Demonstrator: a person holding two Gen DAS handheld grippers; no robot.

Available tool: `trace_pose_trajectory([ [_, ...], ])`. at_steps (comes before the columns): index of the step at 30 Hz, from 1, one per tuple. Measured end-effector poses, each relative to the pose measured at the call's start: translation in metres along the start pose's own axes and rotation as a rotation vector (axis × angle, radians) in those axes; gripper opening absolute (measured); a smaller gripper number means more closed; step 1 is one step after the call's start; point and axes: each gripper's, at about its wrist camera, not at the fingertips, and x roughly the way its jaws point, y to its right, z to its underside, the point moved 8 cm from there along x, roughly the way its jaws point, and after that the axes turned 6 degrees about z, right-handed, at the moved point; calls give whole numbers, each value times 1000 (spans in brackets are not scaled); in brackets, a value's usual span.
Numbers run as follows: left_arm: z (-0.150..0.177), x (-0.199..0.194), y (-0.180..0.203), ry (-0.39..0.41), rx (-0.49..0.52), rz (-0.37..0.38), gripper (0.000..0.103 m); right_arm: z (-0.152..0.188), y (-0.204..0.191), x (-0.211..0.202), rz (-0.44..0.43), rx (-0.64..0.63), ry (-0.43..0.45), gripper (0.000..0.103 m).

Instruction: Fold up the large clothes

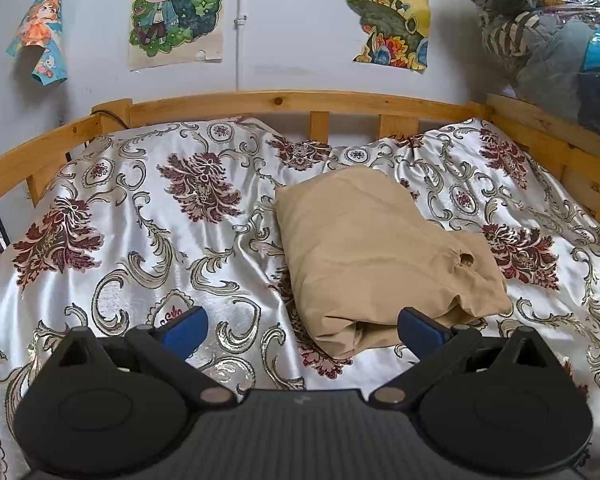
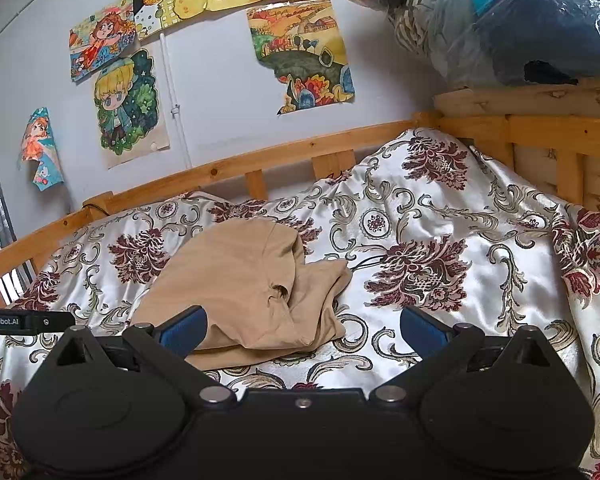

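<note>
While the folded tan garment (image 1: 384, 256) lies bunched on the floral satin bedspread (image 1: 140, 220), the left gripper (image 1: 302, 326) hovers just before its near edge, jaws spread wide and holding nothing; the right gripper (image 2: 302, 326) is equally wide and empty, its left finger (image 2: 182, 330) over the garment's near corner

Left tool (image 1: 302, 330) and right tool (image 2: 302, 330) spread wide, empty.

Soft, even daylight fills both views, with a bright sheen on the satin bedspread (image 1: 148, 216). Focus is sharp (fisheye bending curves the bed rail (image 1: 284, 102)), and corners darken.
</note>
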Motion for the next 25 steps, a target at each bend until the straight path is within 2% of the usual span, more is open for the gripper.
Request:
trace_pose_trajectory([
  [25, 6, 5, 4, -27, 2, -2, 102, 3, -2, 0, 10, 8, 2, 102],
])
